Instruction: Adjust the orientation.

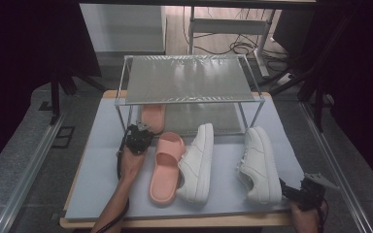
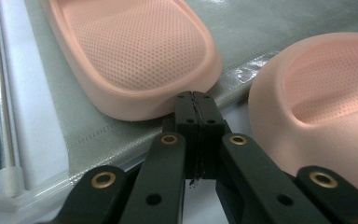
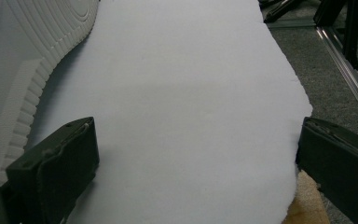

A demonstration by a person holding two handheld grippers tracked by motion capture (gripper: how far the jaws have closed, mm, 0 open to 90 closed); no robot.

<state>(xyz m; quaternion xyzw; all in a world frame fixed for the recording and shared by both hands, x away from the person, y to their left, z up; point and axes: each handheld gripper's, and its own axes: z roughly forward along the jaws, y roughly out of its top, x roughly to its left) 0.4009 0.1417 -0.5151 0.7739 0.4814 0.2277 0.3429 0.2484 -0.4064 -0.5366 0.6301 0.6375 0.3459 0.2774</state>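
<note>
Slippers first, at my left: the far pink slipper (image 1: 153, 116) lies on the lower shelf of the wire rack (image 1: 121, 99), its long axis running away from me, and the upper shelf hides its front half in the high view. My left gripper (image 1: 138, 132) has its jaws pressed flat together with nothing between them, tips right at that slipper's rounded heel (image 2: 135, 56); whether they touch it I cannot tell. Its footbed is soft foam, dimpled with fine holes, and the rim is smooth and thick. Just right of it, the near pink slipper (image 1: 165, 167) rests on the pale blue mat (image 1: 97, 165), long axis front to back, strap end toward the rack. Next come two white sneakers, the left sneaker (image 1: 196, 162) leaning on its side against the near slipper, the right sneaker (image 1: 260, 165) upright, toes toward the rack. My right gripper (image 1: 301, 194) sits at the mat's near corner, jaws spread wide and empty, with a ribbed white sole (image 3: 23, 70) cut off beside one jaw.
</note>
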